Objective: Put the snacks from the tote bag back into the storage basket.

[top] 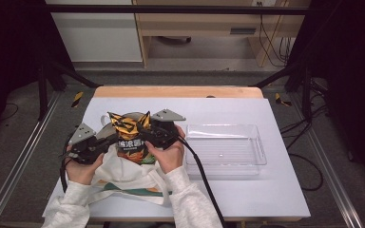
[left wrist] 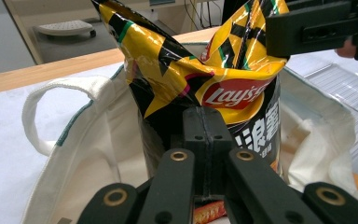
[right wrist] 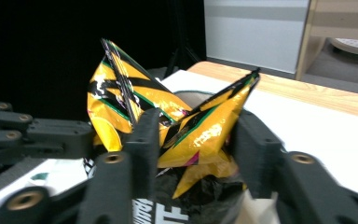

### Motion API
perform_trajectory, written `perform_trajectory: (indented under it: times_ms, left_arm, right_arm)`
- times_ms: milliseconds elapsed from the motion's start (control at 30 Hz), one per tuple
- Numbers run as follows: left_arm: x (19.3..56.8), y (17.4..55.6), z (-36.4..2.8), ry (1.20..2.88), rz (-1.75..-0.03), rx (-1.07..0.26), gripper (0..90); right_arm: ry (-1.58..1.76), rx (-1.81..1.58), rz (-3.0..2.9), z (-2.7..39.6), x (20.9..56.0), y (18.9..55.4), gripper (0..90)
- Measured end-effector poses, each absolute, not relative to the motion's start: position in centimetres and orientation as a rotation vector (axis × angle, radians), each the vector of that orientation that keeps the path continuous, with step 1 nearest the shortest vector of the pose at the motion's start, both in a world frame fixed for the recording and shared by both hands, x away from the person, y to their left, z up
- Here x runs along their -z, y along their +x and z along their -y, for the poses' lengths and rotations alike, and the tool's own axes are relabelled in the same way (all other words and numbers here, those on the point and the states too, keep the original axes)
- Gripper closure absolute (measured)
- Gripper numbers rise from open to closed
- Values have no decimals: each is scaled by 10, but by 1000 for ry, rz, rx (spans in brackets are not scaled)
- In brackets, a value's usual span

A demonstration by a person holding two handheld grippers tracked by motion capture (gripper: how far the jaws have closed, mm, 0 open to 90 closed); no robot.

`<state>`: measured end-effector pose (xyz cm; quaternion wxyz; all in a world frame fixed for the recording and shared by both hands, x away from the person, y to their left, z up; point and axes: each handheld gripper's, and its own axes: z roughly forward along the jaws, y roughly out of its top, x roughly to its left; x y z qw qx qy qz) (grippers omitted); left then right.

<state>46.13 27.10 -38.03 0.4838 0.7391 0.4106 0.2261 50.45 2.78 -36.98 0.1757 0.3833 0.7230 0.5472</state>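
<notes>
White tote bag [top: 123,173] on table [top: 266,194], mouth open; yellow-black chip bag [top: 129,137] stands upright inside bag. Clear plastic tray [top: 254,142] right of tote bag, nothing in it. Left gripper [left wrist: 205,140] clenched on tote bag edge. Right gripper [right wrist: 196,140] grasping crumpled top of chip bag.

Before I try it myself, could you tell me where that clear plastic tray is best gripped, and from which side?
Take the clear tray by its rim, pinching one wall from above. It lies flat and open-topped, so its thin upright walls suit two jaws. I would come at the near long wall: the chip bag and tote bag crowd its left side.
</notes>
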Motion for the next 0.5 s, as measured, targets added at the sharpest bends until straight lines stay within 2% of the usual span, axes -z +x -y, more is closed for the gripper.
perform_trajectory:
  times_ms: [33, 100, 233, 267, 400, 500]
  left_arm:
    - [380, 461, -271, 1800, -1000, -551, 896]
    - [378, 461, -275, 1765, -1012, -554, 856]
    - [371, 461, -280, 1698, -1018, -580, 684]
    - [365, 461, -283, 1659, -1022, -605, 628]
    - [357, 464, -286, 1618, -1010, -598, 520]
    - [358, 468, -283, 1626, -995, -582, 492]
  right_arm:
    - [1086, -1550, -2048, -28, 370, 505, 587]
    - [1089, -1515, -2057, -27, 369, 504, 678]
    - [1073, -1515, -2072, -25, 367, 501, 747]
    - [1054, -1505, -2081, -25, 366, 499, 807]
    - [1026, -1486, -2087, -27, 366, 493, 826]
    - [1010, -1491, -2091, -26, 366, 490, 832]
